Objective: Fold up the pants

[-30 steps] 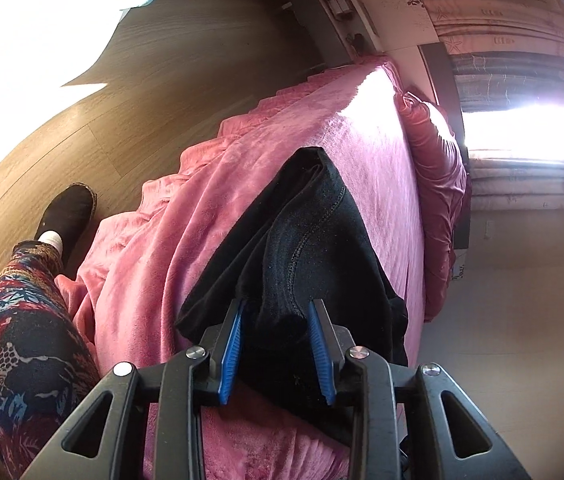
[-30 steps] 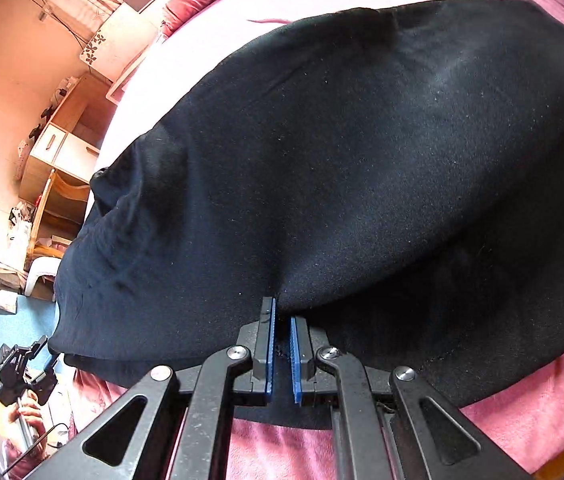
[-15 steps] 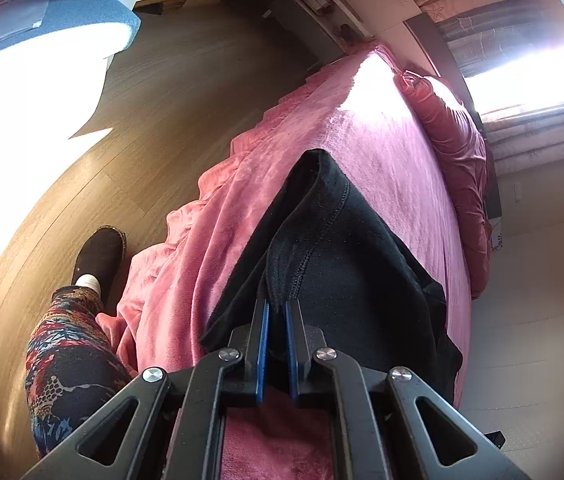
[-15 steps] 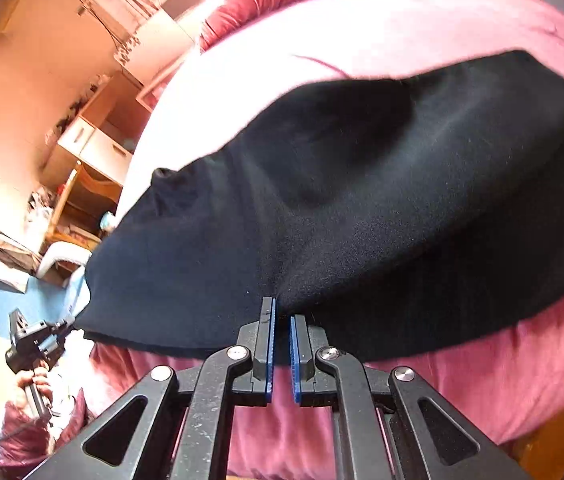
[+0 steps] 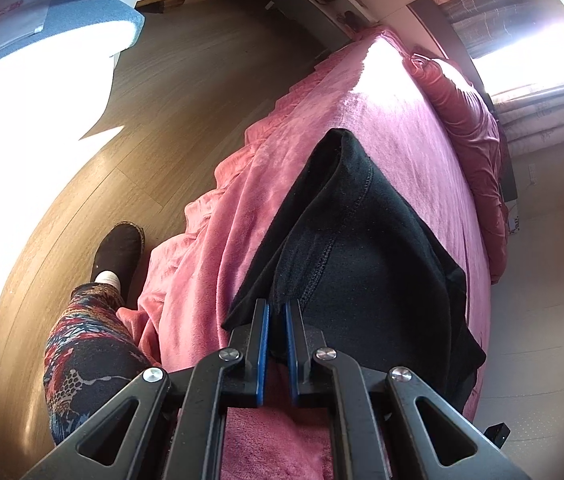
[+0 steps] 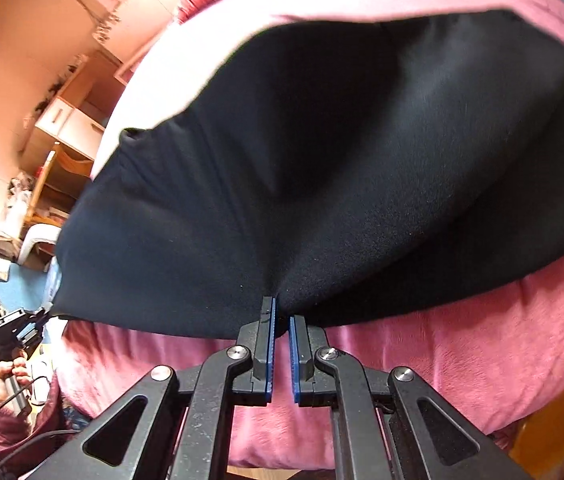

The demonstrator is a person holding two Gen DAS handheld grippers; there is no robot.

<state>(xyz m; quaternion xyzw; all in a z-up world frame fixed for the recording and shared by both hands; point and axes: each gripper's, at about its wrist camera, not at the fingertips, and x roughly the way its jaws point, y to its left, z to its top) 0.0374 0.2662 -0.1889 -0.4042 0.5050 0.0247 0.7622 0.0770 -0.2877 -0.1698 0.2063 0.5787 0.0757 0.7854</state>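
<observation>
Black pants [image 5: 365,248] lie on a pink bed cover [image 5: 397,128], with their near edge lifted. My left gripper [image 5: 277,312] is shut on a fold of the pants' near edge beside a stitched seam. In the right wrist view the pants [image 6: 321,168] fill most of the frame as a raised black sheet. My right gripper [image 6: 282,316] is shut on their near edge above the pink cover [image 6: 441,344]. The left gripper [image 6: 14,332] also shows there at the far left, holding the other corner.
Wooden floor [image 5: 170,80] runs along the bed's left side, where the person's patterned leg [image 5: 82,344] and dark shoe [image 5: 118,256] stand. Red pillows [image 5: 469,120] lie at the head of the bed. A wooden shelf unit [image 6: 62,152] stands against the wall.
The left gripper closed on the pants' edge. Both grippers pulled back and up with the fabric, so more pink cover shows beneath the pants.
</observation>
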